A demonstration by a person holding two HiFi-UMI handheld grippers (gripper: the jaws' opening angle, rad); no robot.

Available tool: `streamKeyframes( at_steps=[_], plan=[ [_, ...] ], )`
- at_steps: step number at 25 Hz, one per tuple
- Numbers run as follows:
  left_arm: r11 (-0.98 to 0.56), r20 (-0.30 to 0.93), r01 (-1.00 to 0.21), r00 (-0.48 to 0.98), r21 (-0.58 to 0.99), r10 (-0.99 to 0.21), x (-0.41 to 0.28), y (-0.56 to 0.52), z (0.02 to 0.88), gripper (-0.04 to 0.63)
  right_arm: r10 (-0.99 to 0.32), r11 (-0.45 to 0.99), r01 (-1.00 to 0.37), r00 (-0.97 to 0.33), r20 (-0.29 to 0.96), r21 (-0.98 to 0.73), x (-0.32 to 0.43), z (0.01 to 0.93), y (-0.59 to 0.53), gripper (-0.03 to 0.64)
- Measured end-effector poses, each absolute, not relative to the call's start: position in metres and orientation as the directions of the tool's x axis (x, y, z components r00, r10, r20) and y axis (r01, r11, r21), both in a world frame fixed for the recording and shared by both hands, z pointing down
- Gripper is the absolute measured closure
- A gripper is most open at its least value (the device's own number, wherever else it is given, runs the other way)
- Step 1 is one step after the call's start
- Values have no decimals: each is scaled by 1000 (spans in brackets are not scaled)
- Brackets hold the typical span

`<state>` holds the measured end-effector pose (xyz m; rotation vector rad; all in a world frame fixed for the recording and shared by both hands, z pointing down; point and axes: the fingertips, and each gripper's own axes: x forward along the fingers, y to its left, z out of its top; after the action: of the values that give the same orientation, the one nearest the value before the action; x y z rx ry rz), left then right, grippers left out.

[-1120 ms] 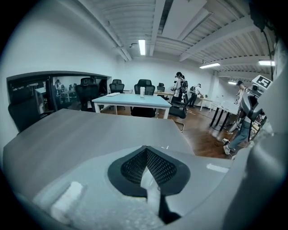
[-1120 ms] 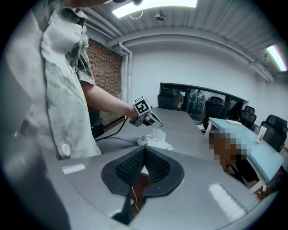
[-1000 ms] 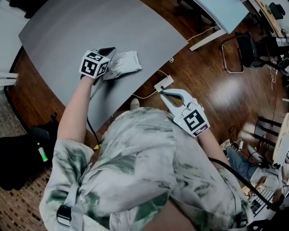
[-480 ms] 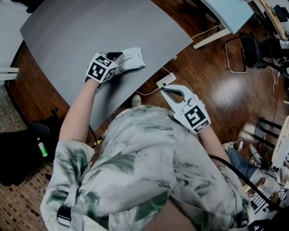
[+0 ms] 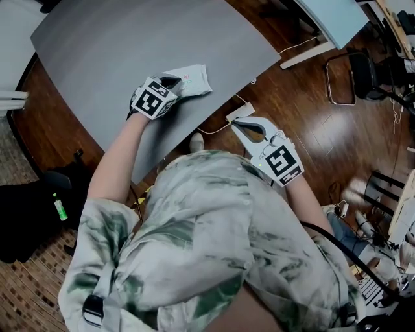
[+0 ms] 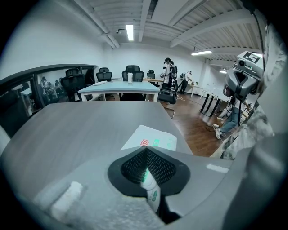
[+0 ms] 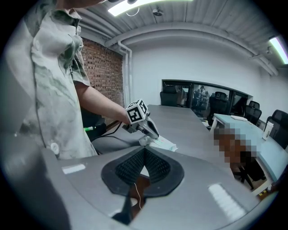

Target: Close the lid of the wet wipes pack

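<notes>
A wood-floored office surrounds a broad grey worktop (image 5: 130,58), with black office chairs (image 6: 132,74) and a pale blue desk (image 5: 331,16) beyond it. The wet wipes pack (image 5: 193,80) lies near the worktop's edge, red and green print facing up. The left gripper (image 5: 170,83) reaches in from the person's side, and its jaws pinch the pack's near end. The right gripper (image 5: 238,124) hangs clear of the worktop above the floor, jaws pressed together on nothing, just beside a white socket block (image 5: 235,112). The worktop's edge lies between this gripper and the pack. A chrome-framed chair (image 5: 353,68) stands well off to the right.
</notes>
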<state>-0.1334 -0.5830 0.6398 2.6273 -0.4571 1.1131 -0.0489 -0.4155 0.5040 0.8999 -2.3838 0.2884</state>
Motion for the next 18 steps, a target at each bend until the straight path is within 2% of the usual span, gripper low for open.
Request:
streamKeyframes(
  at_steps=[18],
  plan=[
    [-914,738,-396,641,86,-208,-135,-579,647,592,-524,754,-656,-611,594,-9,-48,507,-414,611]
  ],
)
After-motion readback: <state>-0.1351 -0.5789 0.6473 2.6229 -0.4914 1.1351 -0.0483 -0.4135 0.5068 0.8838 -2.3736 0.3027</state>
